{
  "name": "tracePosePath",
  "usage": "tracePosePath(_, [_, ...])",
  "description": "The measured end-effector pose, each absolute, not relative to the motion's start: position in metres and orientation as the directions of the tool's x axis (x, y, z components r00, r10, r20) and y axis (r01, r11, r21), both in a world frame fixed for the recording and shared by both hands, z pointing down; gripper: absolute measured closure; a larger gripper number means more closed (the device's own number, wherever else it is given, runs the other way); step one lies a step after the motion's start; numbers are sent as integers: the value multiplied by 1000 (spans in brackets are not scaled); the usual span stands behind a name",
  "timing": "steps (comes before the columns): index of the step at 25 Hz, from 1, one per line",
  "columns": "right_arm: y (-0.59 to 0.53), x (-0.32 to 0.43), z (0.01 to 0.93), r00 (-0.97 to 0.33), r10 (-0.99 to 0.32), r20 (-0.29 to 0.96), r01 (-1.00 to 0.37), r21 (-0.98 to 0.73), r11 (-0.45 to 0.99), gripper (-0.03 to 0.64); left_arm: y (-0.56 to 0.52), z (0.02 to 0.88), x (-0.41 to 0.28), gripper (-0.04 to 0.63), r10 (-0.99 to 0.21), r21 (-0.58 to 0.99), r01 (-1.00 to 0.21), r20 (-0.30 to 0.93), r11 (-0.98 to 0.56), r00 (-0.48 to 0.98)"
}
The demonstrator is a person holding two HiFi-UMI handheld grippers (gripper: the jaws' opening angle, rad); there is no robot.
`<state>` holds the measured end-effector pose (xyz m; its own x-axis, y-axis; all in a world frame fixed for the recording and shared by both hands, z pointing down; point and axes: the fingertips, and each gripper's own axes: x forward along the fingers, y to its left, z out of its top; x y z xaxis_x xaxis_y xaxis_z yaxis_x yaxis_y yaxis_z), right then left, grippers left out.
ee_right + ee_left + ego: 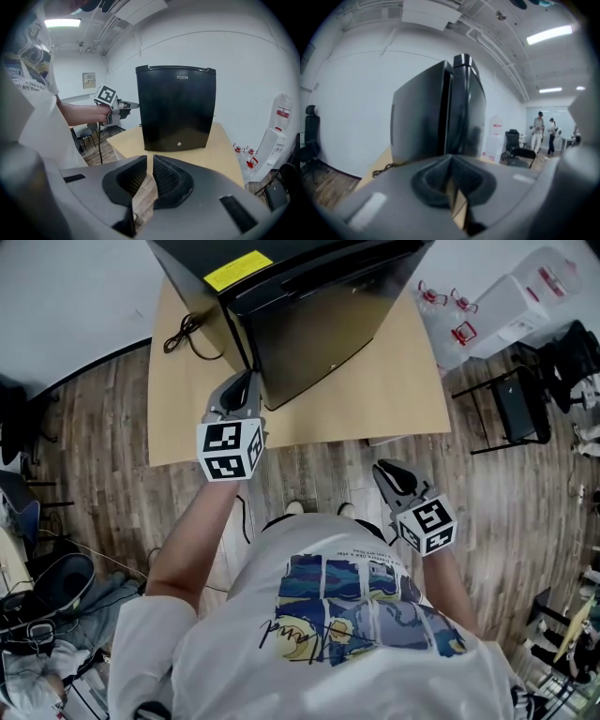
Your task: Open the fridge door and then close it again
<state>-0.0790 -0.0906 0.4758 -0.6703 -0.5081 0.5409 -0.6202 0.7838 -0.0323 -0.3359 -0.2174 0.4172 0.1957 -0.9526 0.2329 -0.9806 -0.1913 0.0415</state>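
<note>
A small black fridge [319, 324] stands on a low wooden platform [394, 381] with its door closed; the right gripper view shows its front [176, 108], the left gripper view its side and door seam [440, 117]. My left gripper [248, 381] is at the fridge's left front corner, beside the door edge, shut [450, 157] with nothing between its pads. It also shows in the right gripper view, held level toward the fridge [123, 107]. My right gripper [384, 470] hangs back near the person's body, over the floor, shut and empty [150, 159].
A black power cable [183, 334] lies on the platform left of the fridge. White water containers [506, 306] and black chairs [516, 409] stand to the right. Bags and clutter sit at the lower left [47, 596]. Two people [539, 131] stand far off.
</note>
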Motion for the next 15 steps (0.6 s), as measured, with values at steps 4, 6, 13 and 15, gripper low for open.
tracePosePath(4, [-96, -81, 476, -675, -499, 544, -614, -39, 788, 577, -223, 415, -337, 591, -955, 41, -982, 230, -184, 189])
tracePosePath(6, [-99, -82, 477, -678, -495, 544, -610, -40, 791, 577, -224, 414, -337, 591, -956, 37, -982, 227, -185, 188])
tracePosePath(13, [-107, -89, 477, -694, -470, 545, -582, -41, 812, 577, -225, 414, -339, 590, -959, 35, -985, 223, -170, 173])
tracePosePath(15, [-109, -88, 476, -703, -463, 541, -571, -40, 820, 577, -225, 415, -340, 589, -961, 33, -987, 225, -155, 159])
